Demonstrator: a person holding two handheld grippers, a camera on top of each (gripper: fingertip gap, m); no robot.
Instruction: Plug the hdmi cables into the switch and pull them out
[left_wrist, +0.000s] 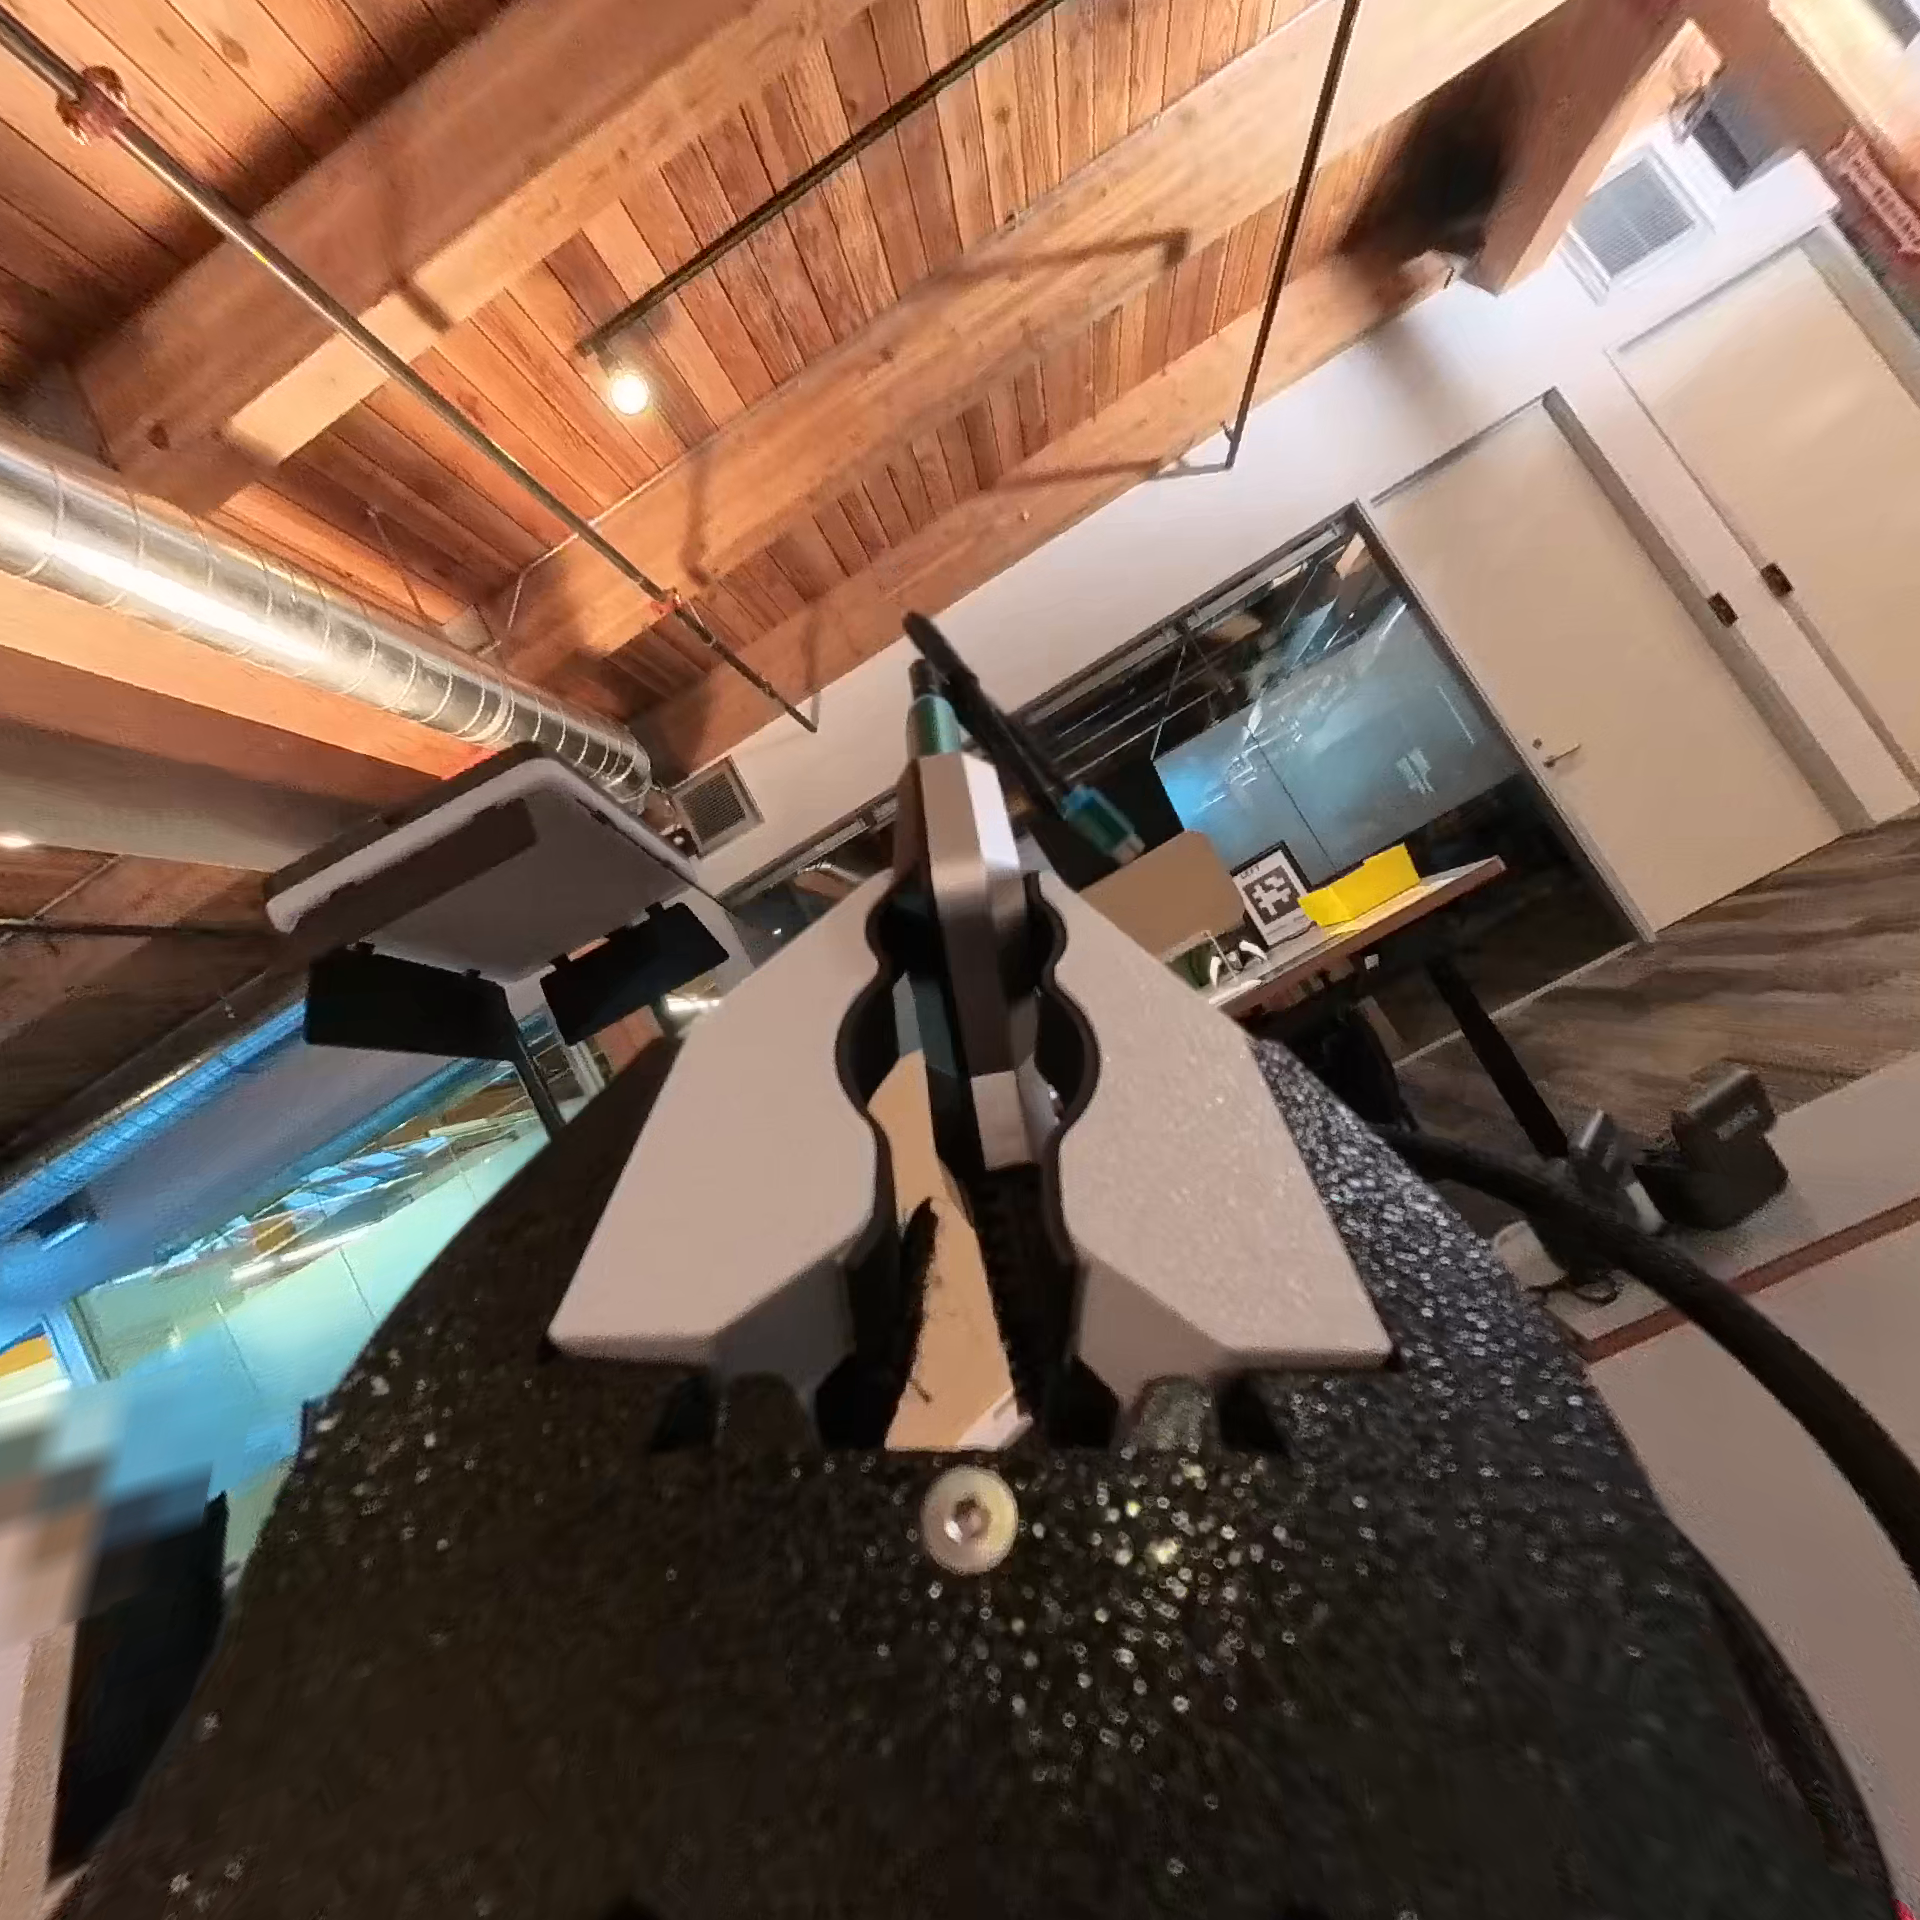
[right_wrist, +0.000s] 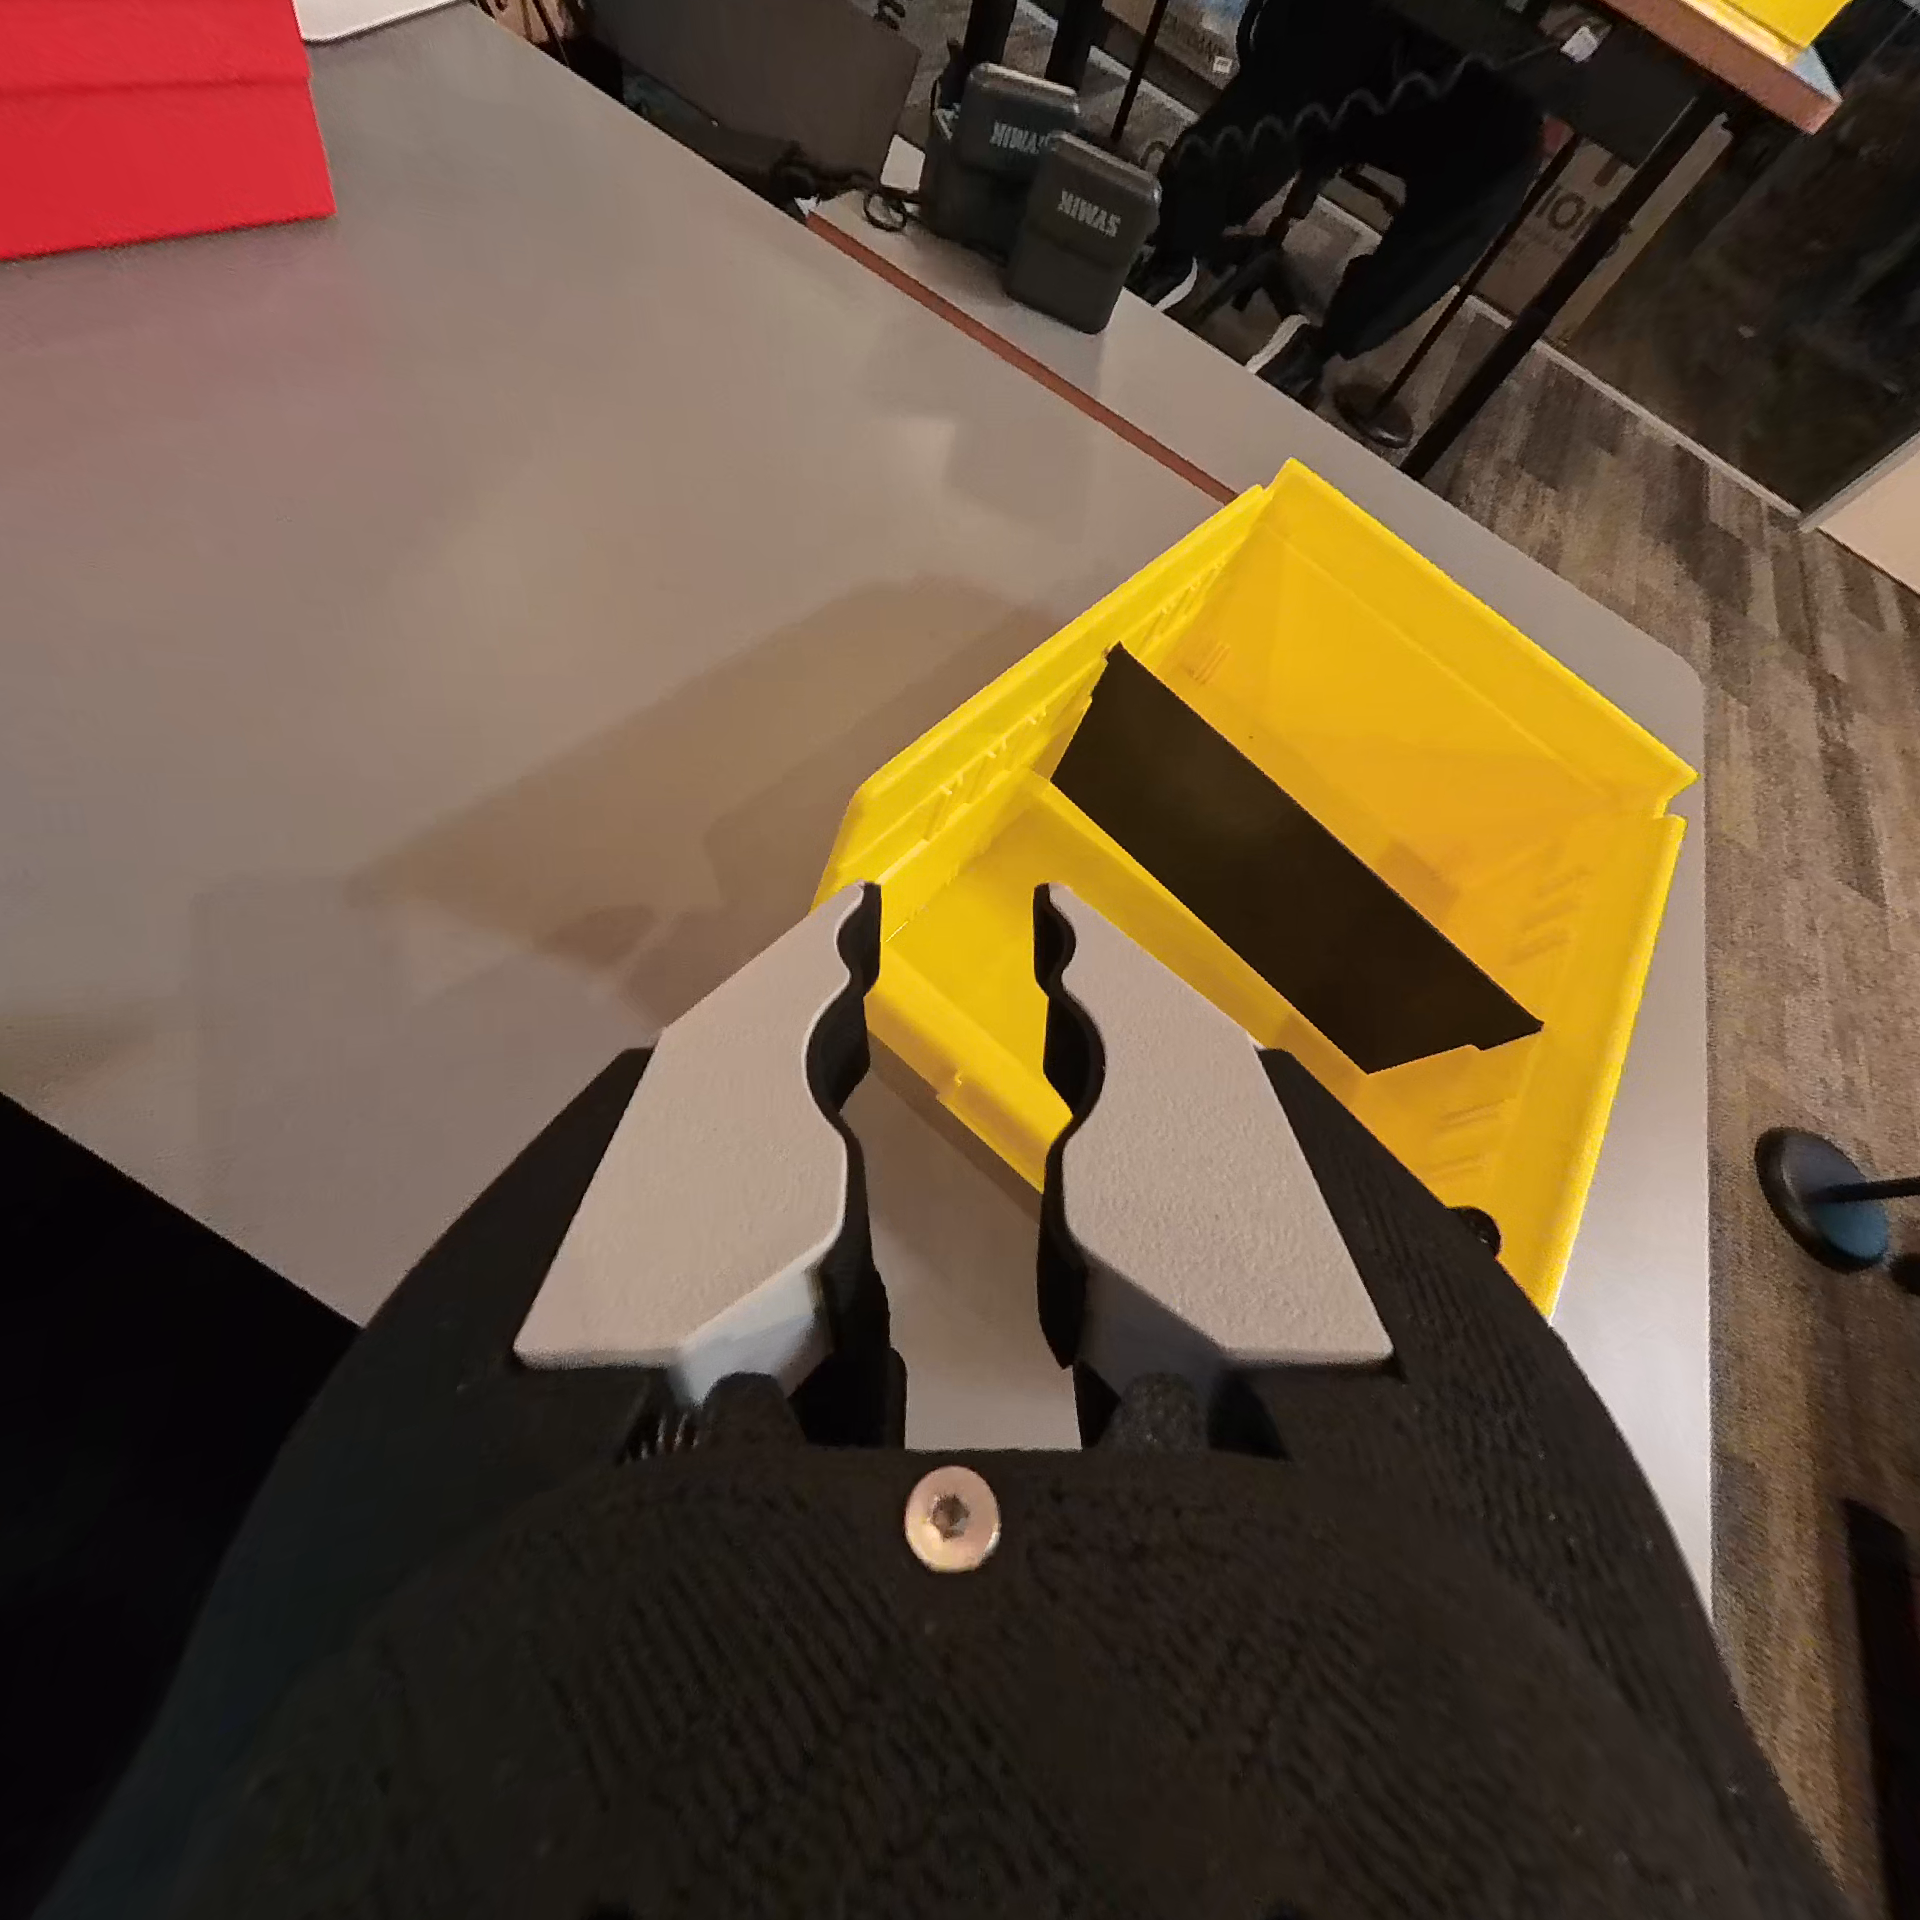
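Note:
In the left wrist view my left gripper (left_wrist: 962, 899) points up toward the ceiling and is shut on a flat grey metal switch (left_wrist: 966, 873), held edge-on between the fingers. Two cables with teal plugs (left_wrist: 1099, 823) and black cords (left_wrist: 992, 717) stick out of the switch's far end. Whether they are fully seated is hidden. In the right wrist view my right gripper (right_wrist: 956, 899) is open and empty. It hovers over the near corner of a yellow bin (right_wrist: 1455, 727) on the grey table (right_wrist: 520, 520).
The yellow bin holds only a black divider (right_wrist: 1278, 862). A red mat (right_wrist: 156, 125) lies at the table's far left. Dark battery boxes (right_wrist: 1081, 239) stand beyond the table edge. A grey-white box with black blocks (left_wrist: 468, 883) hangs left of the switch. A thick black cable (left_wrist: 1662, 1247) runs at right. Spacing between my two grippers at the tips: around 55 centimeters.

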